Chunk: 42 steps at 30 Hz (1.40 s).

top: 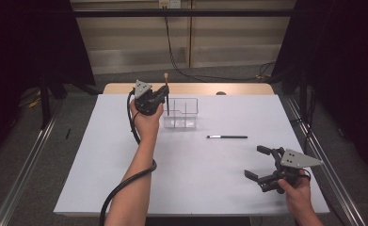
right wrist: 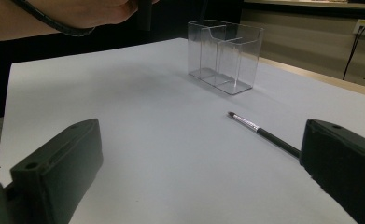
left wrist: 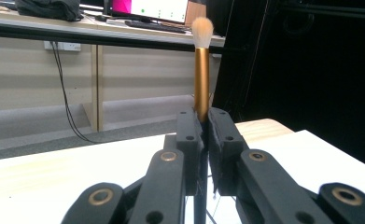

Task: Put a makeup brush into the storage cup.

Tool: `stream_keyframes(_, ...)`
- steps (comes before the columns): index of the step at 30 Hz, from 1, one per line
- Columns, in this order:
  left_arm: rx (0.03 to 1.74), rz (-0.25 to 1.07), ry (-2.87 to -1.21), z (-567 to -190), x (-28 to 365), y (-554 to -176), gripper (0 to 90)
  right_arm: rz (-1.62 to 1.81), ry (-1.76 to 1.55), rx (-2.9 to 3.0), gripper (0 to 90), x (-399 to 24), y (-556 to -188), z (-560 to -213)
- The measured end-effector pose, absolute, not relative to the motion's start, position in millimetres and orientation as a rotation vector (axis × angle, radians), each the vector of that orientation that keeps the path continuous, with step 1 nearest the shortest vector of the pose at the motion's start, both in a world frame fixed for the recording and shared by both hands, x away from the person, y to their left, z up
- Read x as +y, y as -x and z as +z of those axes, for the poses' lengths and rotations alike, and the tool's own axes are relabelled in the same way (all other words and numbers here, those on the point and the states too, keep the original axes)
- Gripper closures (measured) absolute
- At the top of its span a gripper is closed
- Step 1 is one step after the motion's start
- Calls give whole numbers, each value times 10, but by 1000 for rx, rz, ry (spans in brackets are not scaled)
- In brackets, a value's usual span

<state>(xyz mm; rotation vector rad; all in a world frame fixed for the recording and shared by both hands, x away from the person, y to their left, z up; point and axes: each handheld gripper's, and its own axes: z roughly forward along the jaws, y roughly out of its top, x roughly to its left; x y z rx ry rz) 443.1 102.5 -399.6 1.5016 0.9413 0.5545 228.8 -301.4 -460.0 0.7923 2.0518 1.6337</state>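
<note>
As seen from the high view, with detail from both gripper views, parts run from largest to smallest.

Table: white table [top: 125, 179] with a pale wooden strip along its far edge; it carries the organizer and the loose brush.

Left gripper: left gripper [top: 162, 96], held up in the person's left hand [top: 146, 123] near the far edge of the table, just left of the organizer. Its jaws are clenched on the makeup brush handle; in the left gripper view [left wrist: 203, 140] the two black jaws meet around the shaft.

Right gripper: right gripper [top: 261, 162], held in the right hand [top: 297, 190] near the front right corner of the table. Its jaws stand wide apart with nothing between them, well apart from the loose brush.

Organizer: clear plastic organizer [top: 181, 114], upright, with inner dividers forming compartments [right wrist: 224, 56].

Makeup brush: gold-handled makeup brush [top: 166, 92], upright, pale bristle tip uppermost [left wrist: 201, 70]. Its dark lower shaft hangs at the organizer's left end; whether it touches the wall cannot be told.

Loose brush: thin black brush [top: 227, 137], lying flat on the table right of and nearer than the organizer [right wrist: 264, 133].
</note>
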Motion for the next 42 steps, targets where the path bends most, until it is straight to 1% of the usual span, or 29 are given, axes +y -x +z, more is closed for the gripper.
stream_keyframes(6, 939, 538, -1494, -3974, 1030, -4427, 828, 1632, -795, 2052, 0, -3015, -2289, -4601)
stream_keyframes(7, 935, 532, -1492, -3976, 1034, -4428, 810, 1633, -795, 2052, 0, -3015, -2288, -4601)
stream_keyframes(9, 925, 514, -1492, -3978, 1039, -4436, 725, 1633, -792, 2053, 0, -3014, -2287, -4600)
stream_keyframes(13, 910, 522, -1499, -3973, 1045, -4422, 580, 1632, -795, 2052, 0, -3018, -2286, -4600)
stream_keyframes(14, 908, 528, -1504, -3971, 1053, -4415, 575, 1633, -795, 2051, 0, -3018, -2286, -4600)
stream_keyframes(17, 917, 499, -1485, -3971, 1062, -4407, 483, 1635, -791, 2052, 0, -3014, -2284, -4598)
stream_keyframes(21, 905, 483, -1484, -3960, 1077, -4391, 398, 1635, -791, 2053, 0, -3012, -2284, -4598)
stream_keyframes(31, 851, 450, -1484, -3944, 1107, -4339, 223, 1634, -793, 2051, 0, -3012, -2283, -4598)
stream_keyframes(35, 845, 439, -1469, -3949, 1129, -4317, 170, 1634, -794, 2053, 0, -3009, -2283, -4601)
stream_keyframes(37, 846, 427, -1452, -3955, 1145, -4308, 158, 1631, -794, 2056, 0, -3008, -2282, -4601)
stream_keyframes(42, 809, 431, -1486, -3965, 1177, -4289, 105, 1635, -793, 2052, 0, -3011, -2281, -4599)
